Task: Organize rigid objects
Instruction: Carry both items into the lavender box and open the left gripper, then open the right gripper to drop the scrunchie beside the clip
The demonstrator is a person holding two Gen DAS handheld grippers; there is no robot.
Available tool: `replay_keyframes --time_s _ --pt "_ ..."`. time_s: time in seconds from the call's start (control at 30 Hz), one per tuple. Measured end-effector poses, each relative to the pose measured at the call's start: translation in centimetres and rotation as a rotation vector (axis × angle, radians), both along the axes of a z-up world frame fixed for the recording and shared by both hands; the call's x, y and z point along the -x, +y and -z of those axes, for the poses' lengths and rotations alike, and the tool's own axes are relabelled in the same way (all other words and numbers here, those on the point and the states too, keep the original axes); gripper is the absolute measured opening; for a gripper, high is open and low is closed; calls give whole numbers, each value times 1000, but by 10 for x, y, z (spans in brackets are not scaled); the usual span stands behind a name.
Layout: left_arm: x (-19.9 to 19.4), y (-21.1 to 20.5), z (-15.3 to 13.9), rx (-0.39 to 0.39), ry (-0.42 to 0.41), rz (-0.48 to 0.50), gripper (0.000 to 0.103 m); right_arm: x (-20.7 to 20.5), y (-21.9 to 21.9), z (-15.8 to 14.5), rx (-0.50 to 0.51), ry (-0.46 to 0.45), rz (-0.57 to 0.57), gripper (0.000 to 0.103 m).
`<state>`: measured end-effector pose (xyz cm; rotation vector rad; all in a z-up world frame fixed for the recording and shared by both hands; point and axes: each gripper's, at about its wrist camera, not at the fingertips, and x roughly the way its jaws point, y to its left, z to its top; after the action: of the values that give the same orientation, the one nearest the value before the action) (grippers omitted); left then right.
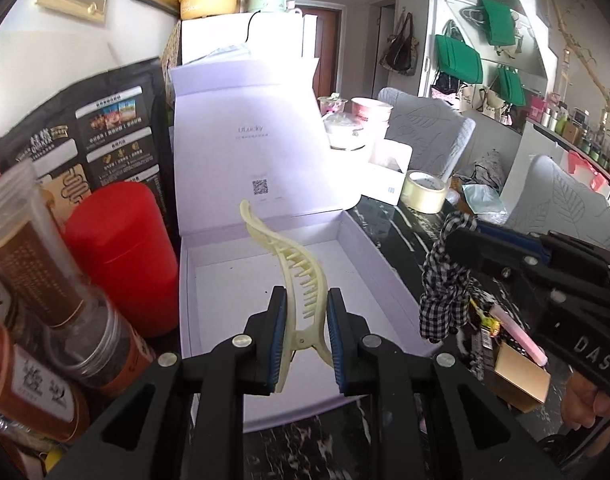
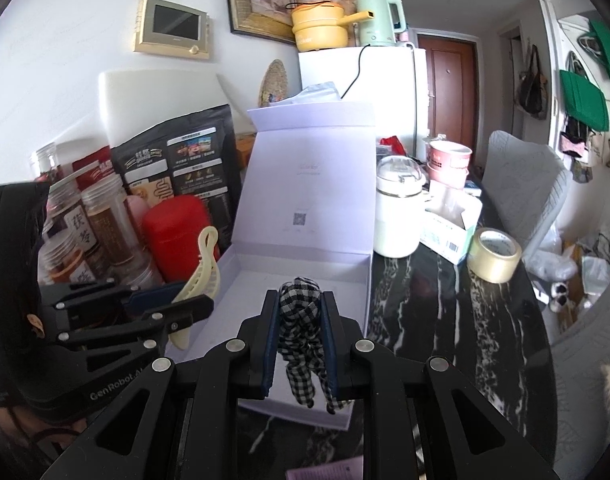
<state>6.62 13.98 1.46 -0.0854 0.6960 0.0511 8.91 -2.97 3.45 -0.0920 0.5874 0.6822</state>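
- The left gripper [image 1: 305,336] has its jaws clenched on the spring end of one cream hair clip [image 1: 293,280], so the toothed length sticks out over the open white box [image 1: 353,236], likely ready to be dropped in
- The right gripper [image 2: 299,340] has its jaws clenched on one black-and-white checked hair tie [image 2: 303,320], loose ends dangling, also above the box
- The box stands on the dark marbled tabletop [image 2: 445,300] with its lid propped upright, its floor bare
- Count: two grippers, two hair items, one box, one red canister [image 1: 121,256], one roll of tape [image 2: 493,256]

wrist cams | angled down, close | share open box [image 1: 265,280]
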Motion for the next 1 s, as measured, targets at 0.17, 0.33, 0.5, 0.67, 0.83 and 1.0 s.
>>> replay_keyframes --time_s 0.17,0.33,0.5,0.67,0.83,1.0 --pt "-17 9 17 6 29 -6 20 -15 8 10 -22 20 26 20" --pt "-25 14 34 -4 69 -8 20 -27 17 29 -17 65 26 20" --pt "-29 17 51 -6 111 -8 20 -35 24 50 13 109 26 20" --pt "-32 20 65 6 151 -15 20 -37 30 65 43 138 30 20" --pt "-31 20 71 5 167 -17 20 -39 35 79 82 171 32 20" --pt "-30 19 72 10 176 -19 20 -40 36 84 95 186 40 22"
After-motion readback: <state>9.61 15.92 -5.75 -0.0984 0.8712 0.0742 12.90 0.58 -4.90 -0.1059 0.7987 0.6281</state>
